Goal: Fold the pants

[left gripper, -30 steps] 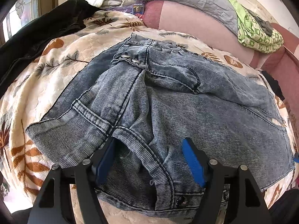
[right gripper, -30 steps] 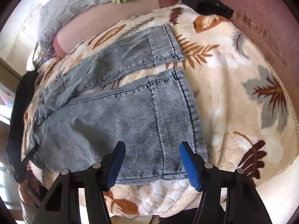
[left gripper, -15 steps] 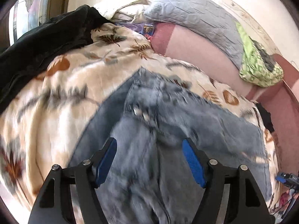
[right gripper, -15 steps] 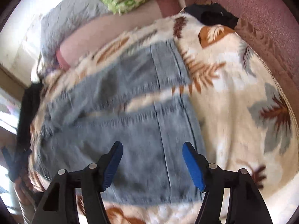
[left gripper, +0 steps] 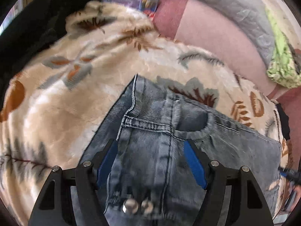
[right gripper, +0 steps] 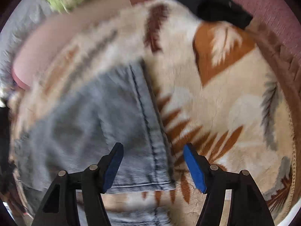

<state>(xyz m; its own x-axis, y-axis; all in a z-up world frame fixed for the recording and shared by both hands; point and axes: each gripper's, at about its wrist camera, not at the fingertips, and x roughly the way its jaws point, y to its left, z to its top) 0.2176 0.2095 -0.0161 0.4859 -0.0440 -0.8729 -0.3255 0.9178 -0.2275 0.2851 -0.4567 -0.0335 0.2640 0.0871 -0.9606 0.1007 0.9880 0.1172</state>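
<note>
I have the left gripper [left gripper: 150,162] spread wide over the waistband of the jeans [left gripper: 161,131], its blue pads either side of the fly seam, nothing pinched; the jeans lie on the leaf-patterned blanket [left gripper: 75,86], two metal buttons [left gripper: 137,206] showing low between the fingers; my right gripper [right gripper: 153,164] is likewise spread, hovering over a leg hem [right gripper: 150,141], blurred, near the blanket's edge.

Both wrist cams look down close; shared: jeans [left gripper: 161,131] [right gripper: 90,120], blanket [left gripper: 75,86] [right gripper: 225,94].
</note>
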